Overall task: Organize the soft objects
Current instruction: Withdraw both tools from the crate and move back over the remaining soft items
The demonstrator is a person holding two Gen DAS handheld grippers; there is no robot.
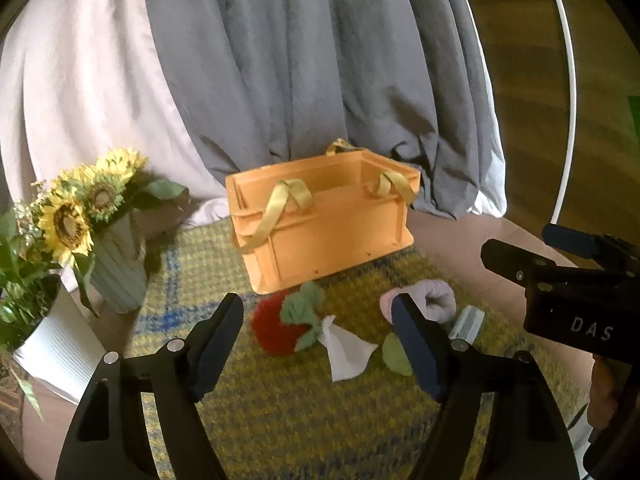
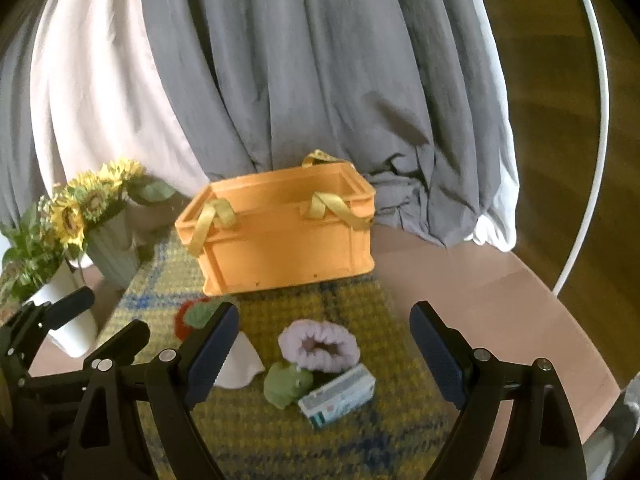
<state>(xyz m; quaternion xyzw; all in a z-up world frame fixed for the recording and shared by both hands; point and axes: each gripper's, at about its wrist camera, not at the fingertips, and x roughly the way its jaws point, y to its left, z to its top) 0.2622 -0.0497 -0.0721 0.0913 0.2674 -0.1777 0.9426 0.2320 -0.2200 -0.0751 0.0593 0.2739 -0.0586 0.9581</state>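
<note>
Both grippers, left gripper (image 1: 320,350) and right gripper (image 2: 324,354), hang spread and empty over the yellow mat (image 2: 340,432); behind stands the orange crate (image 2: 280,236), then red plush (image 1: 276,328), lilac scrunchie (image 2: 320,346), green toy (image 2: 286,386); the small box (image 2: 340,396) touching the toy could get snagged

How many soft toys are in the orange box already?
None that I can see: the orange box looks empty from here, though its floor is hidden. Both tongs, left and right, are open and hold nothing. Still on the mat: red strawberry, white cloth, green frog, lilac scrunchie.
</note>
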